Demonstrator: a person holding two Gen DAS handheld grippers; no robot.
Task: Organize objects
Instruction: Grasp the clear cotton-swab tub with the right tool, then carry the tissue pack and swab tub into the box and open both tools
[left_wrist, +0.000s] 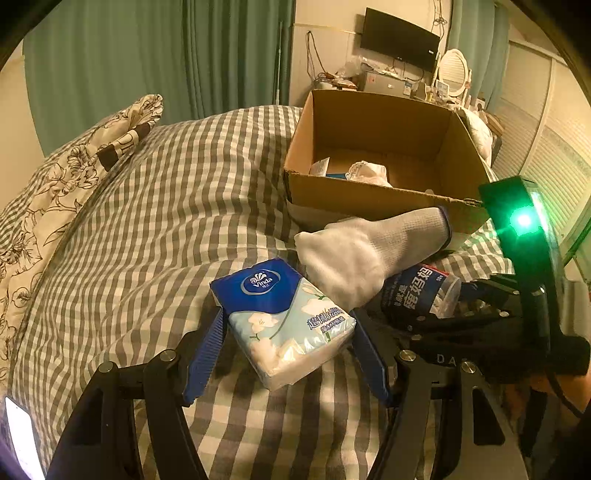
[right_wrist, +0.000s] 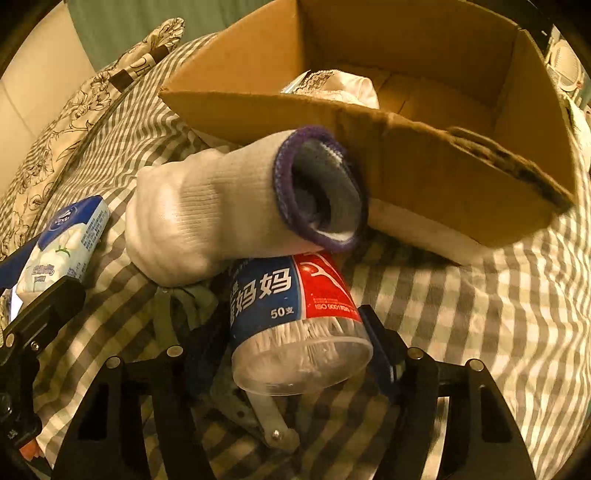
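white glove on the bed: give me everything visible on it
The white glove is knit fabric with a purple-edged cuff, empty and limp. Its open cuff faces the right wrist camera; the finger end is bunched toward the tissue pack. It lies across the top of the floss-pick canister, just in front of the cardboard box on the checked bedspread.

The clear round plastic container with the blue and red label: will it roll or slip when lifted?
The clear round plastic container lies on its side, so it may roll if released. Its smooth wall looks slippery. The white knitted glove resting on it would probably flop off.
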